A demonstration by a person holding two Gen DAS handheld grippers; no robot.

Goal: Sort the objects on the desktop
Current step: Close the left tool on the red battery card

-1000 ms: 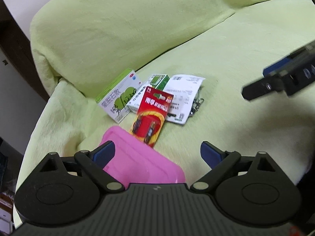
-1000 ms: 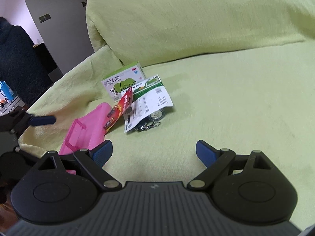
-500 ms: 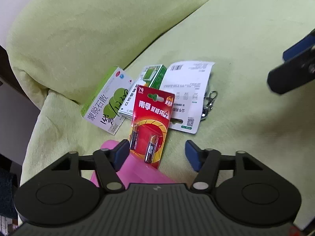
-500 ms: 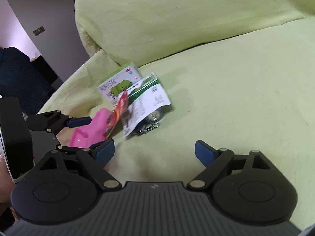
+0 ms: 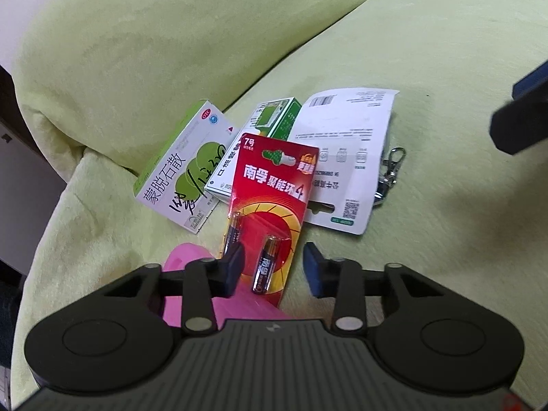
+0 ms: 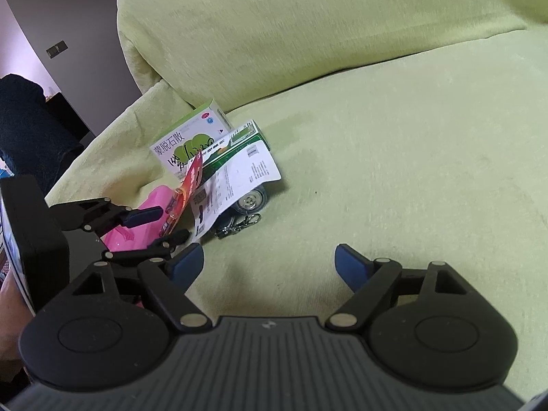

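A red battery pack [image 5: 274, 185] lies across a pink case [image 5: 191, 260] and two medicine boxes: a green-and-white one [image 5: 181, 167] and a smaller green one [image 5: 253, 137]. A white card [image 5: 346, 157] with a key clip [image 5: 390, 167] lies to their right. My left gripper [image 5: 274, 269] is open, its fingers on either side of the pack's lower end, and a small gap shows at the right finger. The right wrist view shows the same pile [image 6: 186, 188] with the left gripper [image 6: 161, 226] at it. My right gripper [image 6: 269, 260] hangs open over bare cushion, right of the pile.
Everything lies on a yellow-green covered sofa seat [image 6: 394, 171] with the backrest [image 6: 291, 27] behind. The seat drops off at the left edge [image 5: 51, 226]. A person's dark clothing [image 6: 24, 120] and a wall with a switch [image 6: 56, 49] are at far left.
My left gripper moved forward onto the pile and its fingers narrowed around the battery pack's lower end. The right gripper drifted slightly, staying open over the cushion.
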